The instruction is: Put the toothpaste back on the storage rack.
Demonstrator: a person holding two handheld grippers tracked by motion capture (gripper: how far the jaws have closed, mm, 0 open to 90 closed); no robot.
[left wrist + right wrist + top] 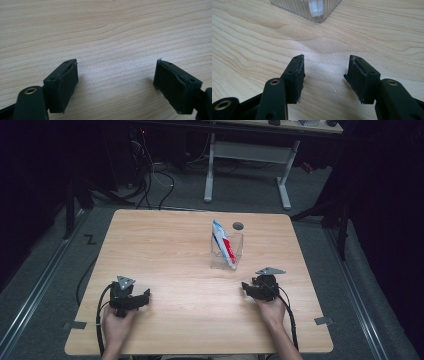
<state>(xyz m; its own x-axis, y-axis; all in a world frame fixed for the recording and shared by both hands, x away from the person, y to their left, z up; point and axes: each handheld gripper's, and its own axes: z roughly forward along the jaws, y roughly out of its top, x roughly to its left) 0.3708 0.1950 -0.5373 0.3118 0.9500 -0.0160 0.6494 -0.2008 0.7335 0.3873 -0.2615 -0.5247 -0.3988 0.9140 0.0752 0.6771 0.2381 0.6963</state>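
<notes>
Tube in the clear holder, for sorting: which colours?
White, red and blue tube, clearest in the high view.

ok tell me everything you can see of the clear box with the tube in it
The clear box is a small see-through plastic container, open at the top, standing upright on the wooden table, right of centre and just ahead of the right gripper. A white tube with red and blue print stands in it, leaning and poking out above the rim. The right gripper view shows a rounded bottom corner with fine ribbing. Neither gripper touches it.
</notes>
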